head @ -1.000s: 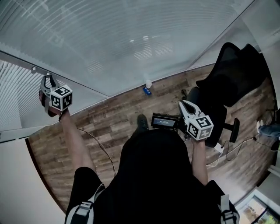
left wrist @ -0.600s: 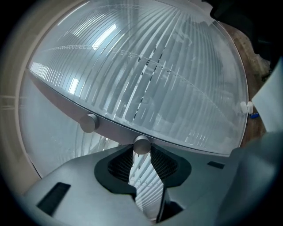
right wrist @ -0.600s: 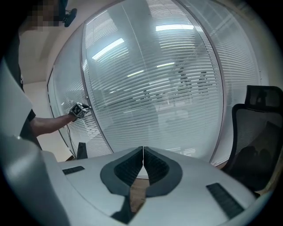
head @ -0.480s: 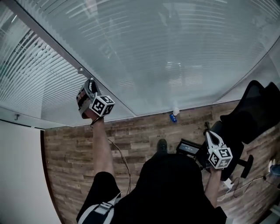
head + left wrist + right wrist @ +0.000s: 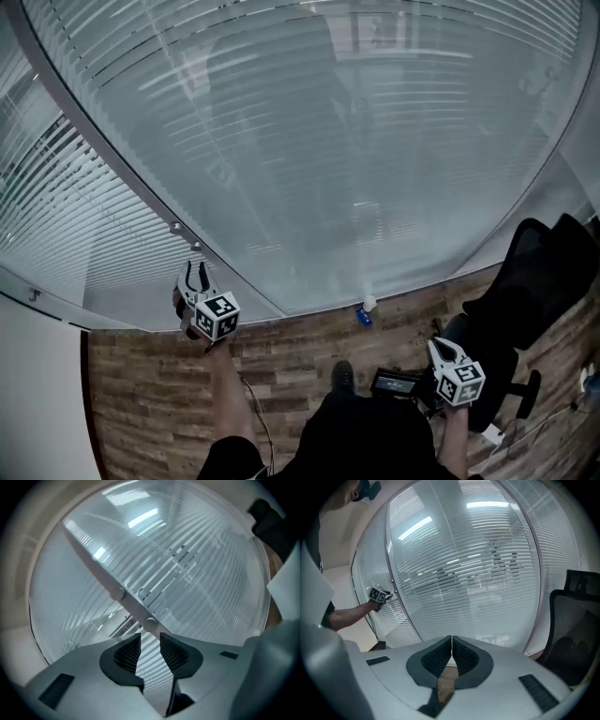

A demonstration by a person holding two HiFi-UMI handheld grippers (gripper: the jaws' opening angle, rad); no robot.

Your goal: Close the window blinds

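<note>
White slatted blinds (image 5: 309,141) hang behind large glass panes, split by a grey frame bar (image 5: 112,159). Two small round knobs (image 5: 174,227) sit on that bar. My left gripper (image 5: 195,272) is raised just below the lower knob (image 5: 150,624). In the left gripper view its jaws (image 5: 150,638) stand open, with that knob just past the tips and nothing between the pads. My right gripper (image 5: 441,345) hangs low beside the person's body, shut and empty; its jaws (image 5: 451,640) meet in the right gripper view, which also shows the left gripper (image 5: 379,595) far off at the bar.
A black office chair (image 5: 525,272) stands at the right near the right gripper. On the wood floor (image 5: 141,394) below the window lie a blue item (image 5: 361,317), a small white object (image 5: 369,303) and a black device (image 5: 398,382). A cable (image 5: 253,408) trails beside the left arm.
The head view has tilted up, so more of the blinds shows. The left gripper has rolled and stays just below the knobs. The right gripper still hangs by the chair.
</note>
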